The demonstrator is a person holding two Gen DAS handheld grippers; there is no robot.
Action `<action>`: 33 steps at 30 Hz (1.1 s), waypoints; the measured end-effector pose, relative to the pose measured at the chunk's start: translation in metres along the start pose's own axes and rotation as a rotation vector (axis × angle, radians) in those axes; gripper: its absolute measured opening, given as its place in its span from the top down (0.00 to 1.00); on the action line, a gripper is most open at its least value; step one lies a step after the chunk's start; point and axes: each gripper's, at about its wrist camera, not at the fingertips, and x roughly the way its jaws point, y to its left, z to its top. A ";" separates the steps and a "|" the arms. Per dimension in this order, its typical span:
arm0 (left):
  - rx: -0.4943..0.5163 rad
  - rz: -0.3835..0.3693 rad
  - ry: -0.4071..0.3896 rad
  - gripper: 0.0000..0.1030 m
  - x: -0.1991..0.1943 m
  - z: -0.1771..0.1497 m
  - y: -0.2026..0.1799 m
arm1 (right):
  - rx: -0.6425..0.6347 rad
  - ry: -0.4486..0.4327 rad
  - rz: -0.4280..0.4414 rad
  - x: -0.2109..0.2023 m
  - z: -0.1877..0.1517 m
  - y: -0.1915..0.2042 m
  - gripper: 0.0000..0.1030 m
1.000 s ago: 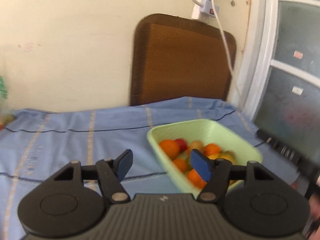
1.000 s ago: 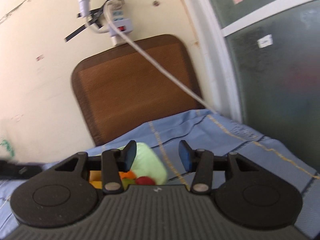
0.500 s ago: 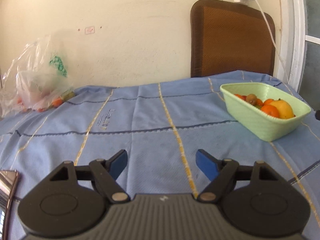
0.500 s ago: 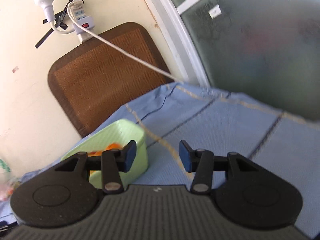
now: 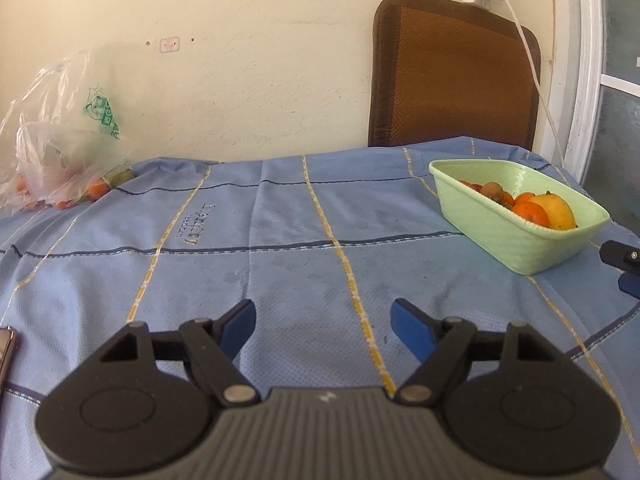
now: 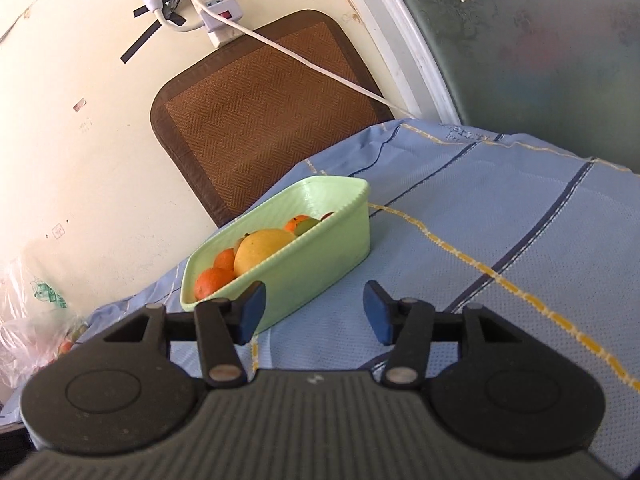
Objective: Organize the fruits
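Note:
A light green basket [image 5: 516, 236] stands at the right of the blue tablecloth and holds several fruits: oranges [image 5: 530, 213], a yellow fruit [image 5: 558, 212] and a kiwi [image 5: 491, 189]. In the right wrist view the basket [image 6: 320, 260] lies just ahead and left of my right gripper [image 6: 314, 316], which is open and empty. My left gripper [image 5: 323, 326] is open and empty, low over the cloth, well left of the basket. The right gripper's tip shows at the left wrist view's right edge [image 5: 622, 260].
A clear plastic bag [image 5: 60, 152] with more small fruit lies at the far left against the wall. A brown woven mat [image 5: 452, 76] leans on the wall behind the table. A power strip and white cable [image 6: 280, 48] hang above. A phone edge [image 5: 6, 350] lies at the left.
Both grippers have pulled back from the basket. The left view swung left and back, so the basket now sits far right. The right gripper backed off and tilted; the basket is fully in view.

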 end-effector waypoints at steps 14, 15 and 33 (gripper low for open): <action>0.024 -0.016 -0.048 0.05 -0.009 -0.002 -0.001 | 0.017 0.009 0.026 -0.003 -0.001 -0.002 0.43; 0.024 -0.017 -0.050 0.05 -0.009 -0.002 -0.002 | 0.020 0.009 0.025 -0.003 -0.001 -0.002 0.43; 0.039 -0.090 -0.096 0.01 -0.017 -0.005 -0.001 | -0.001 0.003 -0.024 -0.002 -0.002 0.003 0.42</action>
